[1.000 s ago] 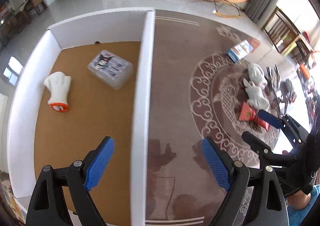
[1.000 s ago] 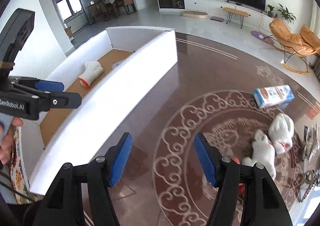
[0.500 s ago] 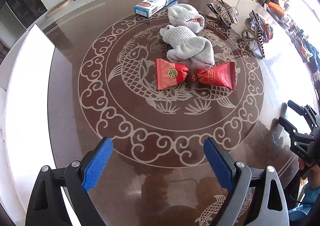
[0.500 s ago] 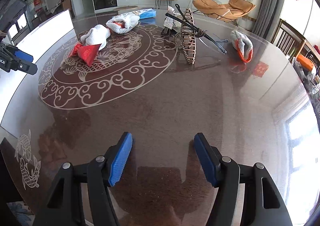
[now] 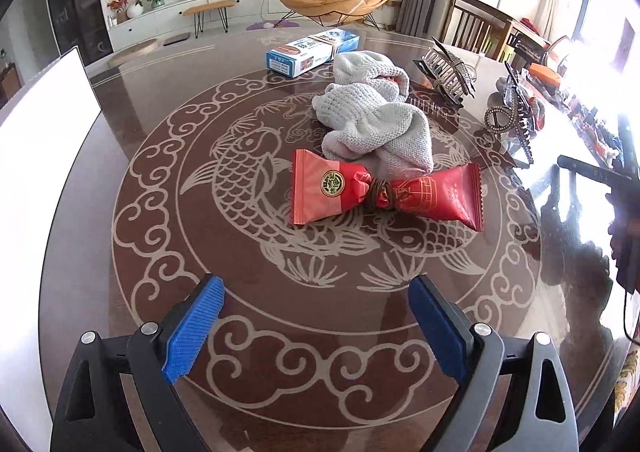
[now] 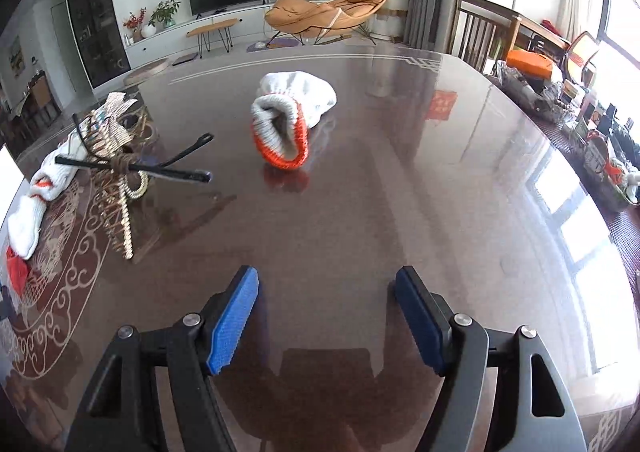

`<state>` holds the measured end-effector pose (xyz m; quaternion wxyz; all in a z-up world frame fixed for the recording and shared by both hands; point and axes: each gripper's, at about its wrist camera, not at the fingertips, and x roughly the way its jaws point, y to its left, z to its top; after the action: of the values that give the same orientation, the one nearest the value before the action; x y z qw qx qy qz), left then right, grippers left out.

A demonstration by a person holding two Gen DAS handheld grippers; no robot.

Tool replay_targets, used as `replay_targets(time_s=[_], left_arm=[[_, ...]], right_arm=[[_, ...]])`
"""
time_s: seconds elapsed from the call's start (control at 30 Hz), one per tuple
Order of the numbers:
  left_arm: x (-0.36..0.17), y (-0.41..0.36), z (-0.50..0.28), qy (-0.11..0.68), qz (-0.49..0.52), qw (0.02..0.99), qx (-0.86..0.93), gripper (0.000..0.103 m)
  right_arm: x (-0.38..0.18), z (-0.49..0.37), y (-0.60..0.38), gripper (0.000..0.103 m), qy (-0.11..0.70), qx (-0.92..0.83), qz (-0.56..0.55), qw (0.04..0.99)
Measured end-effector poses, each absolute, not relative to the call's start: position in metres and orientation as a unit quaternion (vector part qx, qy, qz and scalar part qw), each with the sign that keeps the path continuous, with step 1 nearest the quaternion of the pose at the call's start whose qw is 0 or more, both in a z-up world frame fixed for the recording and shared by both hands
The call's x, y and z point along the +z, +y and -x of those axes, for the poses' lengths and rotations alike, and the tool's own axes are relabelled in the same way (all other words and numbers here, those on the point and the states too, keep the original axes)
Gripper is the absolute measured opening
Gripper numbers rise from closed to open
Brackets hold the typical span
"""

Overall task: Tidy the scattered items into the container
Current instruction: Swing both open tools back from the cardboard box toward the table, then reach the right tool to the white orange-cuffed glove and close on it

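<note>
Left wrist view: I'm holding the left hand-held gripper (image 5: 316, 316) wide and empty, its jaws having just been opening; the red packet (image 5: 384, 192) is lying crosswise straight ahead on the bench (image 5: 120, 156). The right hand-held gripper (image 6: 326, 312), likewise widening, is facing a glove (image 6: 292, 120).

Surface (image 5: 120, 180): dark brown, beige fish-and-cloud motif. Packet (image 5: 384, 192): red, gold emblem. Gloves (image 5: 372, 120): grey knit. Lone glove (image 6: 294, 108): white, orange cuff. Carton (image 5: 312, 52): blue-white.
</note>
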<state>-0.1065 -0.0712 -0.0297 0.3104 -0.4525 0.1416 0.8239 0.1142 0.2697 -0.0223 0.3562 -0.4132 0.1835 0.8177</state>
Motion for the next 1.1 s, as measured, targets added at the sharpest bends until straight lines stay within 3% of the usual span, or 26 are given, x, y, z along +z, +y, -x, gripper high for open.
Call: replay_targets(time_s=[0.23, 0.37, 0.5, 0.57, 0.7, 0.9, 0.97, 1.1], left_arm=[[-0.034, -0.07, 0.098, 0.157, 0.428, 0.328, 0.827, 0.102], [-0.034, -0.072, 0.098, 0.15, 0.428, 0.336, 0.826, 0.103], [-0.033, -0.079, 0.101, 0.125, 0.428, 0.345, 0.826, 0.103], [-0.032, -0.082, 0.103, 0.114, 0.429, 0.348, 0.826, 0.103], [-0.032, -0.085, 0.104, 0.103, 0.429, 0.351, 0.826, 0.103], [-0.033, -0.083, 0.101, 0.118, 0.429, 0.344, 0.827, 0.103], [-0.033, -0.083, 0.101, 0.119, 0.429, 0.343, 0.827, 0.103], [-0.033, -0.088, 0.102, 0.107, 0.429, 0.349, 0.826, 0.103]], right_arm=[[-0.015, -0.044, 0.321, 0.074, 0.226, 0.828, 0.404, 0.318], [-0.011, -0.017, 0.303, 0.072, 0.265, 0.862, 0.391, 0.181], [-0.003, -0.02, 0.237, 0.072, 0.222, 0.884, 0.411, 0.01], [-0.004, -0.036, 0.212, 0.072, 0.203, 0.882, 0.425, -0.027], [-0.016, -0.083, 0.185, 0.072, 0.173, 0.88, 0.441, 0.016], [-0.023, -0.108, 0.157, 0.072, 0.043, 0.885, 0.454, 0.092], [-0.025, -0.108, 0.167, 0.072, 0.059, 0.883, 0.454, 0.107], [-0.018, -0.109, 0.247, 0.072, 0.141, 0.865, 0.421, 0.236]])
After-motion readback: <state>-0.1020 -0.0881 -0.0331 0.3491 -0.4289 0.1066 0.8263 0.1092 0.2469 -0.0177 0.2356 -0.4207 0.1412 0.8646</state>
